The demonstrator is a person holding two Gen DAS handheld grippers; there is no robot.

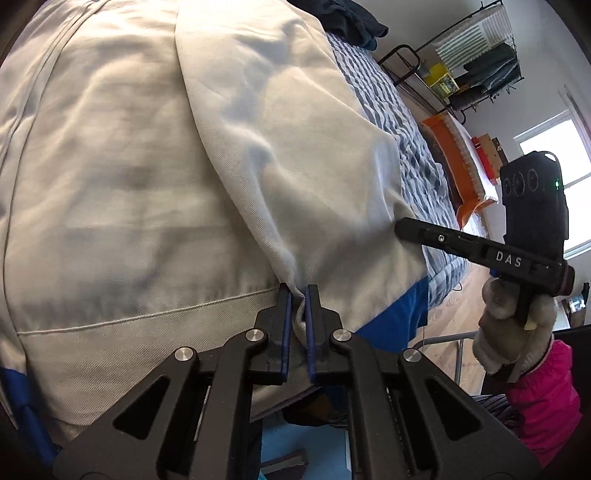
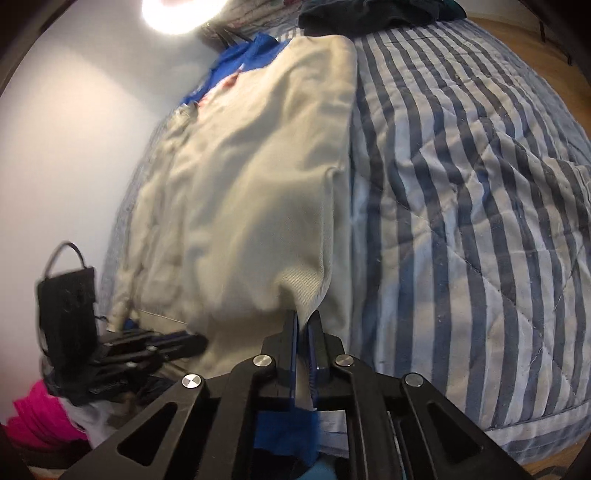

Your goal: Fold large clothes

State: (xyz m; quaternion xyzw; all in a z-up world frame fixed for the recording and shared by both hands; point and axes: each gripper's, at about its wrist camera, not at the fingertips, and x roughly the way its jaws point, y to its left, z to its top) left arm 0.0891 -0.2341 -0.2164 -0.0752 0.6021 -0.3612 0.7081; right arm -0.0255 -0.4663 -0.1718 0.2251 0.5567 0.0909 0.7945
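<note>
Trousers lie lengthwise on the bed quilt, toward its left side in the right wrist view, w/ another garment under the far end. Left claw and right claw each sit at the near hem, side by side. Dark clothes pile at far end of bed. Clothes rack stands beyond the bed.

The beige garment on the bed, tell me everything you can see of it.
The beige garment looks like woven twill, creased, with a stitched hem band and one layer folded over another. It lies spread along the striped quilt, partly covering a blue cloth. The left tongs and right tongs each pinch its near edge, shut on the fabric.
</note>
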